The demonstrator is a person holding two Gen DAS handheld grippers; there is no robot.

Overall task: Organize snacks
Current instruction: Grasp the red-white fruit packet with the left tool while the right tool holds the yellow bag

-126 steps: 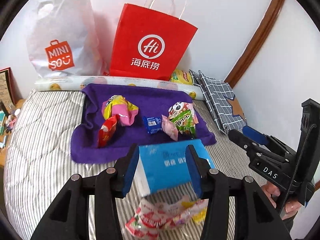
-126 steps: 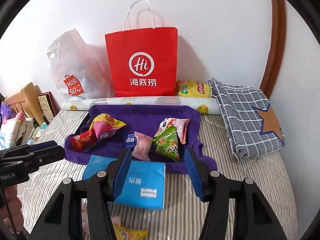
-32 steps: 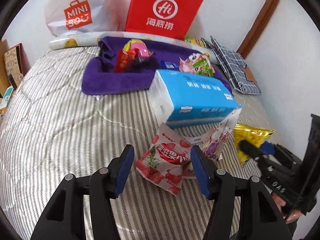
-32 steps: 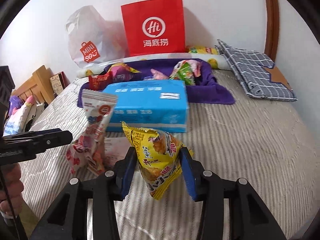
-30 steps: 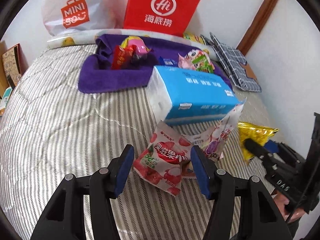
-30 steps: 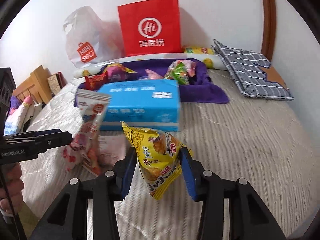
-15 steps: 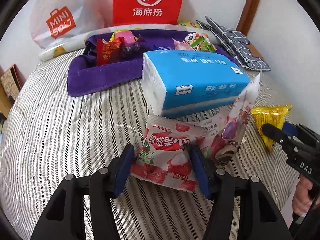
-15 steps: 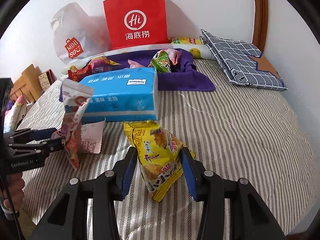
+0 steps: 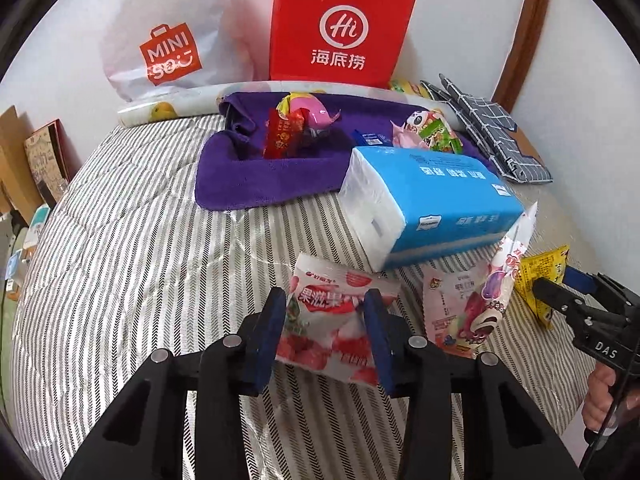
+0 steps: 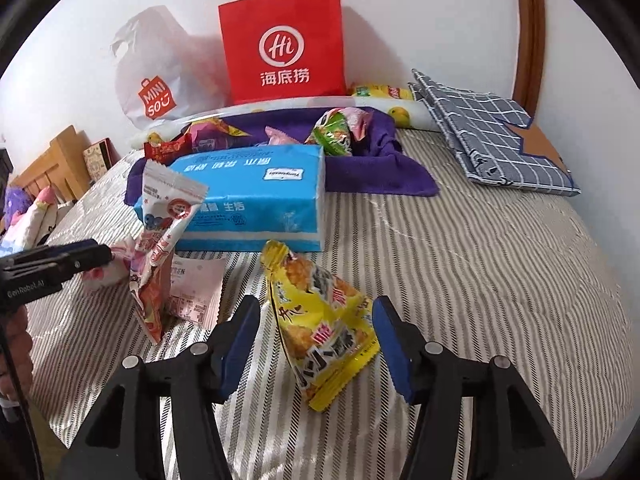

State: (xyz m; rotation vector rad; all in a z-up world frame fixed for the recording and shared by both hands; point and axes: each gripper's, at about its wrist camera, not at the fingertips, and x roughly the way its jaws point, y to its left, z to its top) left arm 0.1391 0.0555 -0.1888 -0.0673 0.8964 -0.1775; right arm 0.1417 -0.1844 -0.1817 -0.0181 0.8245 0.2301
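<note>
My left gripper (image 9: 326,322) is shut on a red-and-white strawberry snack bag (image 9: 332,328) and holds it over the striped bed; the gripper also shows in the right wrist view (image 10: 96,254). My right gripper (image 10: 316,332) is open, its fingers either side of a yellow snack bag (image 10: 324,320) that lies on the bed; the bag also shows in the left wrist view (image 9: 540,276). A pink-and-white snack bag (image 9: 472,300) leans by a blue tissue pack (image 9: 432,200). A purple towel (image 9: 260,172) holds several snacks.
A red paper bag (image 9: 340,28) and a white Miniso bag (image 9: 168,40) stand against the far wall. A folded checked cloth (image 10: 492,136) lies at the right. A wooden headboard and toys (image 10: 36,184) are at the left. A patterned roll (image 9: 176,104) lies behind the towel.
My left gripper has closed on the strawberry bag and lifted it. My right gripper has opened and let go of the yellow bag, which now lies on the bed.
</note>
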